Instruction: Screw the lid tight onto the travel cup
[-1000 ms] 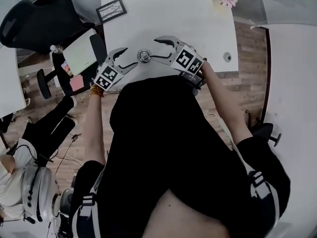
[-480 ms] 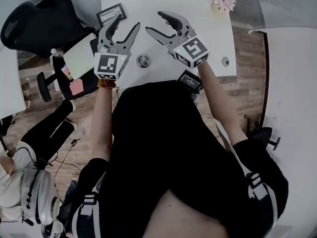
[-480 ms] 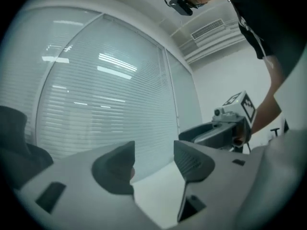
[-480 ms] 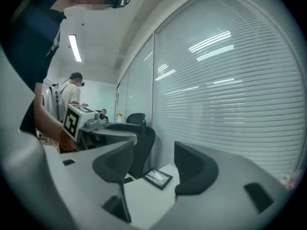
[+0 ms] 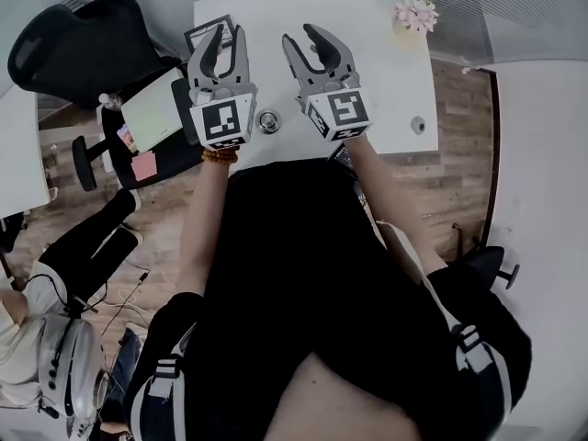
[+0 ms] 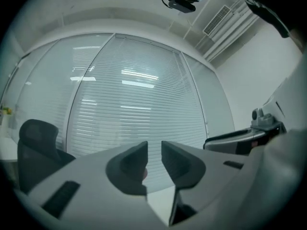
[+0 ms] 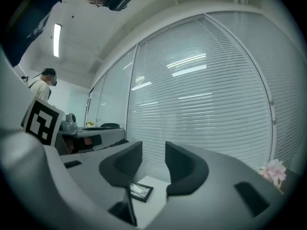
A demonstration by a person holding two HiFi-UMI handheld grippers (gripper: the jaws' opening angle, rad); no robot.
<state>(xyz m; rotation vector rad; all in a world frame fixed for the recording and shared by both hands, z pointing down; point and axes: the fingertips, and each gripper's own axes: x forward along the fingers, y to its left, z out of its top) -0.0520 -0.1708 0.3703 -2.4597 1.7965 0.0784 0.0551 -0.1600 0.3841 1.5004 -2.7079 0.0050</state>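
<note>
The travel cup (image 5: 267, 120) stands on the white table (image 5: 386, 72). From above it shows only as a small round metallic top, and the seating of the lid cannot be made out. Both grippers are lifted above the table and point level toward the blinds, one on each side of the cup and apart from it. My left gripper (image 5: 228, 37) (image 6: 154, 150) has just been closing its jaws; a narrow gap remains, with nothing in it. My right gripper (image 5: 299, 37) (image 7: 153, 150) has also been closing and is empty, its gap somewhat wider.
A dark picture frame (image 5: 207, 33) (image 7: 139, 191) lies at the table's far left, partly behind the left gripper. Pink flowers (image 5: 415, 9) (image 7: 274, 169) stand at the far right corner. A black office chair (image 5: 83, 44) and a white pad (image 5: 156, 104) are left of the table. A seated person (image 5: 46, 338) is at lower left.
Both grippers rose from beside the cup and swung from pointing down at the table to pointing level. Their jaws narrowed from wide open. The cup stayed in place.
</note>
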